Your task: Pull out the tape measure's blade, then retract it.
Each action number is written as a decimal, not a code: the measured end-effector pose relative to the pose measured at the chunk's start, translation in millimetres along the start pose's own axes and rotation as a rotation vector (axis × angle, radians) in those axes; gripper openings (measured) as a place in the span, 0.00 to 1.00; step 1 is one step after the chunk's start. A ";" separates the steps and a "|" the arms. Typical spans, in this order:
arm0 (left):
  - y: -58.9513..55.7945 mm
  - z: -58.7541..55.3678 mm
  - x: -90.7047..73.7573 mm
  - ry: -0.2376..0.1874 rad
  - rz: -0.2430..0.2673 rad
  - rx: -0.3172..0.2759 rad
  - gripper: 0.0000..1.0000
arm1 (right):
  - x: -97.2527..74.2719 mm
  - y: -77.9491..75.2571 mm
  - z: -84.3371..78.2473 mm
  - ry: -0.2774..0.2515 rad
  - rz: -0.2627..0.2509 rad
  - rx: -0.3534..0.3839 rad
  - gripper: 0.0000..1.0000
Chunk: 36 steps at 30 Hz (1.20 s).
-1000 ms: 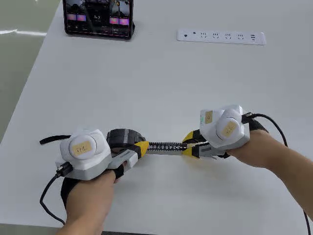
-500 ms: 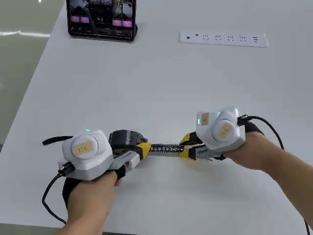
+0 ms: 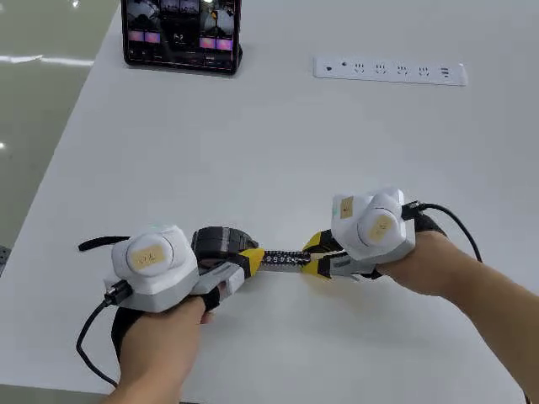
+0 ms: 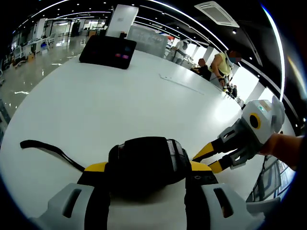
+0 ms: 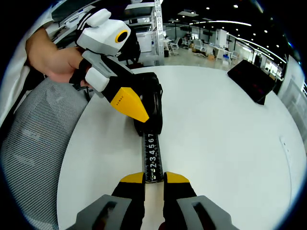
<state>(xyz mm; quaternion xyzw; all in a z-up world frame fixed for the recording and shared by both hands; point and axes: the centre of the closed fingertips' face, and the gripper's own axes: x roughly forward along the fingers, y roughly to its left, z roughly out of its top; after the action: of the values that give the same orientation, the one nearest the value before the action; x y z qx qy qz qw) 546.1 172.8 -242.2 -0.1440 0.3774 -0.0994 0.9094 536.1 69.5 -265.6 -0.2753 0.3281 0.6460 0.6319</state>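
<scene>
Right gripper view: blade (image 5: 152,158) pinched between jaws, case (image 5: 153,106) ahead.

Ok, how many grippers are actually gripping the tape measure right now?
2. The left gripper is shut on the case; the right gripper pinches the pulled-out blade near its tip.

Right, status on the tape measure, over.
Left gripper shut on tape measure. Right gripper shut on blade, short length out. Strap trails behind, off the blade's line.
</scene>
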 end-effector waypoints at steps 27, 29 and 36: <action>-0.2 -0.3 -0.6 -0.002 -0.006 -0.012 0.58 | 13.0 4.2 18.4 -0.013 0.013 -0.004 0.10; 0.2 -0.5 -0.5 -0.001 -0.004 -0.011 0.58 | 15.0 4.4 19.6 -0.014 0.013 -0.003 0.10; 0.7 0.0 -0.1 0.002 -0.006 -0.013 0.58 | 18.6 3.4 23.5 -0.021 0.014 0.019 0.10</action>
<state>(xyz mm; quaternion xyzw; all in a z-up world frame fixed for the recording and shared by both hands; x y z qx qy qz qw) 546.1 173.5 -242.4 -0.1511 0.3787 -0.0997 0.9077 533.1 99.5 -264.8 -0.2599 0.3296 0.6501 0.6333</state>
